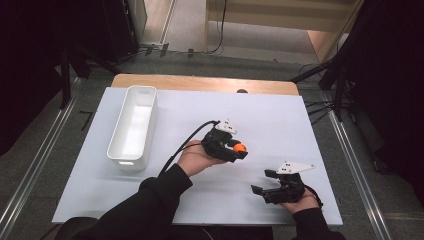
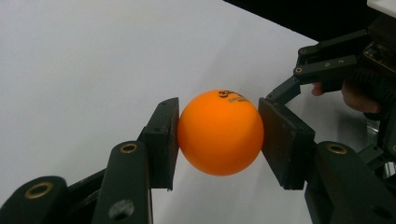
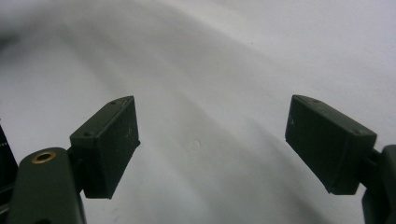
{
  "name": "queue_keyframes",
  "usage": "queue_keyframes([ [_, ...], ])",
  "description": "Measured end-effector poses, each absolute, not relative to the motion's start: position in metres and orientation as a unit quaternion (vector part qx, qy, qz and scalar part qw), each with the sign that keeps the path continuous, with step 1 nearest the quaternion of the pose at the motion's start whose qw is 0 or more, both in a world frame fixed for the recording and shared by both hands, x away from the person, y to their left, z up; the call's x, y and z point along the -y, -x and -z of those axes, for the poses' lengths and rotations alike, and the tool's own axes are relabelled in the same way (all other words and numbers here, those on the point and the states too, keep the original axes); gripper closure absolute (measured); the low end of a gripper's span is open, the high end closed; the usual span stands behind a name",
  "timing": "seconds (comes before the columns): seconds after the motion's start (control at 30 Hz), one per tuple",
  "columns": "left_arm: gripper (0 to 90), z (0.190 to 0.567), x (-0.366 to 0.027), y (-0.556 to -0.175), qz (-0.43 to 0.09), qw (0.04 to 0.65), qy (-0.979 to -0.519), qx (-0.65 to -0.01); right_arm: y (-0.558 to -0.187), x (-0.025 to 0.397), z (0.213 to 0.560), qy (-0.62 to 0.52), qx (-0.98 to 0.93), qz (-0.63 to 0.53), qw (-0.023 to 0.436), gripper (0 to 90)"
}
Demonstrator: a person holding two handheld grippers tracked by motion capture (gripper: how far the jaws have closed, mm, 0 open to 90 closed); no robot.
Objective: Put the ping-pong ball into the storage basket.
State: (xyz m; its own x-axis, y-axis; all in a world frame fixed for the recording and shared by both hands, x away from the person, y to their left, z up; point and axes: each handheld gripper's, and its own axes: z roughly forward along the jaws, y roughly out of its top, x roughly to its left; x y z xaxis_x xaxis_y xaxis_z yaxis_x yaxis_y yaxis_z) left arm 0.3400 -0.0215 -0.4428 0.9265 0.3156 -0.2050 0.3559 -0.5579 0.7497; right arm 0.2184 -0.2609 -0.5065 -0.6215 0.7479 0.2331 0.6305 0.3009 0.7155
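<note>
a: status? start with the big stuff.

b: white table sheet (image 1: 280, 125) under both grippers. white bin (image 1: 134, 127) sits well off to the left gripper's left, looks empty. nothing else on the sheet.

a: left gripper?

b: left gripper (image 1: 239, 150) is clamped on the orange ball (image 2: 219, 132). in the left gripper view both pads touch it, one each side, about at its widest line. ball sits between the pad faces, not out at the tips. it looks lifted off the sheet, but i can't tell by how much.

a: right one?

b: right gripper (image 1: 261, 182) is released, jaws spread wide, nothing between them. its own view shows bare sheet under the pads (image 3: 109, 144). it sits near the left gripper, to that gripper's right and closer to the person, not touching it.

a: how does the ball handle?

b: my read: table-tennis type, printed mark on top. very light, hollow, thin stiff shell, smooth. flat pads on a sphere means small contact patches, so it can squirt out if the grip goes off centre. too much squeeze could dent it.

a: grip point ok?

b: yes, across the middle is the right place. keep pressure light and even. if it's dropped it'll likely bounce and roll off the sheet.
</note>
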Motion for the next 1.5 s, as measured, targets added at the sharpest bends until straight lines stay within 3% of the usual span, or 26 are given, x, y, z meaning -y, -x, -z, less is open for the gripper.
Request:
queue_keyframes([
  [0.23, 51.0, 0.439, 0.018, -0.337, 0.042, 0.442, -0.876, -0.188, -0.218, 0.261, 0.506, -0.427, -0.804, -0.408, 0.072, 15.9],
  [1.5, 51.0, 0.422, -0.011, -0.346, 0.016, 0.431, -0.878, -0.209, -0.218, 0.259, 0.506, -0.422, -0.808, -0.406, 0.071, 15.9],
])
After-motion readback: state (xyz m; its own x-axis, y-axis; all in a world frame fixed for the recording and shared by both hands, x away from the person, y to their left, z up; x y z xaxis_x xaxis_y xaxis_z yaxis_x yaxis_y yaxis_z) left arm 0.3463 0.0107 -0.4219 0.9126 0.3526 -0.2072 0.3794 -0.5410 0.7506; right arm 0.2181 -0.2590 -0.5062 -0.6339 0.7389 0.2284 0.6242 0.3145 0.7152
